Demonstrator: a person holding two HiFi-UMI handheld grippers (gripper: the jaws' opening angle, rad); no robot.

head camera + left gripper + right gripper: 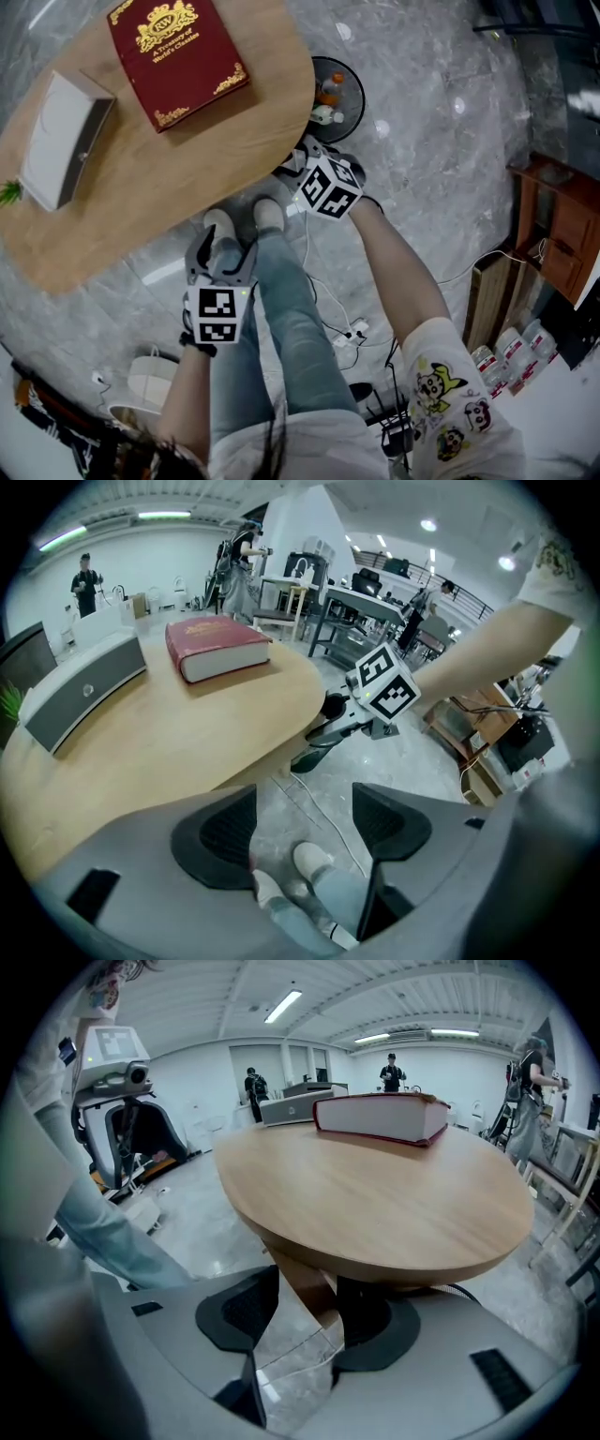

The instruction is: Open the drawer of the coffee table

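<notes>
Left gripper (223, 255), lower centre: jaws apart, empty. Right gripper (300, 164), at coffee table (187, 178) edge: jaws unclenched, wooden panel (305, 1293) between.

Coffee table (187, 187): overhanging oval top with open floor under the near rim, interrupted by a slanted wooden support (302, 1283). On top, a red book (176, 56) far and a grey box (66, 136) left, with bare wood between and nearer. The person's shoes (267, 214) stand just beside the near rim. A round black stand (352, 108) sits just beside the right edge. Cables (323, 314) cross the floor to the near right.
</notes>
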